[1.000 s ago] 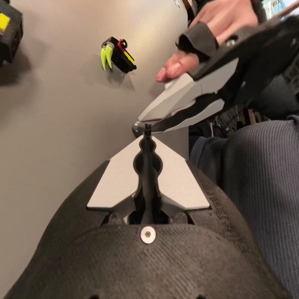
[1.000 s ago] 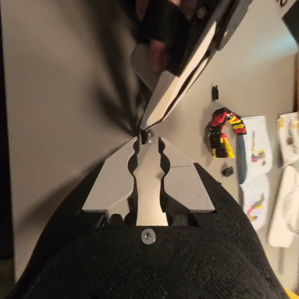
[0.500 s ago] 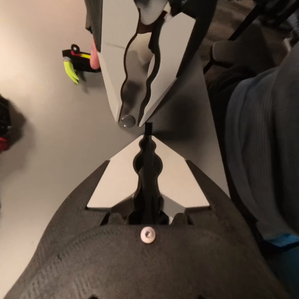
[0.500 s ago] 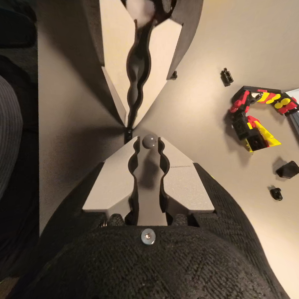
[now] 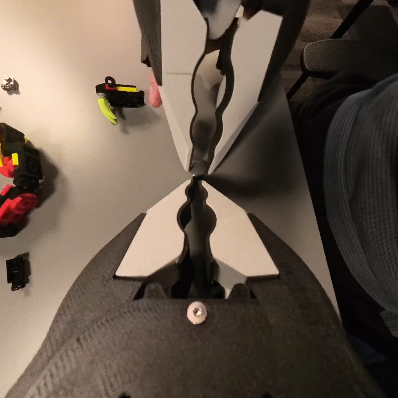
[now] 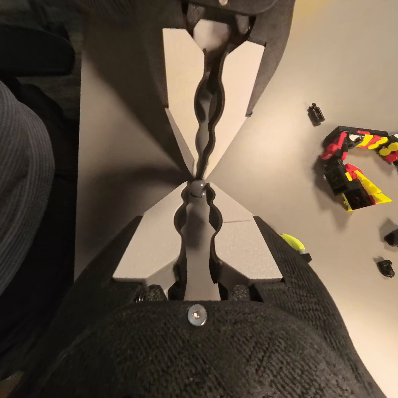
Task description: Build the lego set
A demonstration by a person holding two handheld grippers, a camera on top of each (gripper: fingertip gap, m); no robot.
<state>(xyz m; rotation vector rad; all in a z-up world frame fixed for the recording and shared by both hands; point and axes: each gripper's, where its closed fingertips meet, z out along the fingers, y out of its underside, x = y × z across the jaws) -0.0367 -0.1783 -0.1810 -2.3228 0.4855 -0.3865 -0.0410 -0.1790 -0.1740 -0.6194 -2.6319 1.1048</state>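
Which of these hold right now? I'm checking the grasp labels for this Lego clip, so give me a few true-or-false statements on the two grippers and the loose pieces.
1. The right gripper pinches a small grey ball-shaped piece at its fingertips. True.
2. The left gripper is wide open and empty. False: it is shut on a thin black pin-like piece.
3. The two grippers point tip to tip. True.
4. The black block with lime-green claws is held in a gripper. False: it lies on the beige table.

Left gripper (image 5: 196,183) tip-to-tip with right gripper (image 6: 197,187); table (image 5: 86,172) beneath.
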